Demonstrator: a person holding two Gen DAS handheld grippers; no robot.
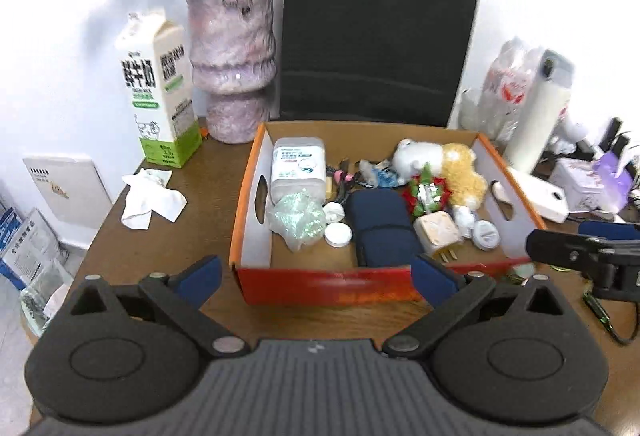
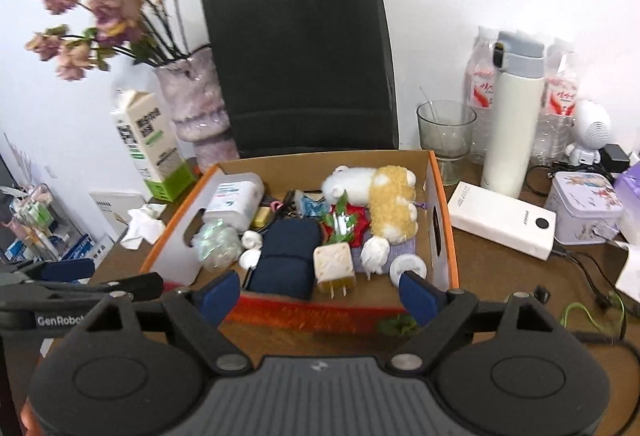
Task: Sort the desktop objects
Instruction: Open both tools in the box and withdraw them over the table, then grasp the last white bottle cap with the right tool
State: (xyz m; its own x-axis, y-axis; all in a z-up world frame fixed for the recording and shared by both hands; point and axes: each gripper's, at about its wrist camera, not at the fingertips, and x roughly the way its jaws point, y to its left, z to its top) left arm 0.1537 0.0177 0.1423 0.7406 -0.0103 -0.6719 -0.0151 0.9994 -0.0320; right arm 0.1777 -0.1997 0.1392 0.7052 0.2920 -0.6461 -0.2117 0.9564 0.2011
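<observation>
Between picks — left gripper [image 1: 316,270] and right gripper [image 2: 320,290] spread wide, empty, above the surface [image 1: 192,203]. Cardboard box [image 1: 244,211] at 12 o'clock, crammed. Next, likely: crumpled tissue [image 1: 152,199] at 10 o'clock.

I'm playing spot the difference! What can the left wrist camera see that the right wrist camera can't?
Only the left wrist view shows the left gripper whole, jaws open and empty, and the crumpled white cloth in full.

Only the right wrist view shows the glass cup, the flowered tin in full, and the right gripper whole, also open and empty.

Both show the cardboard box, the plush toy, the milk carton, the vase and the black bag.
</observation>
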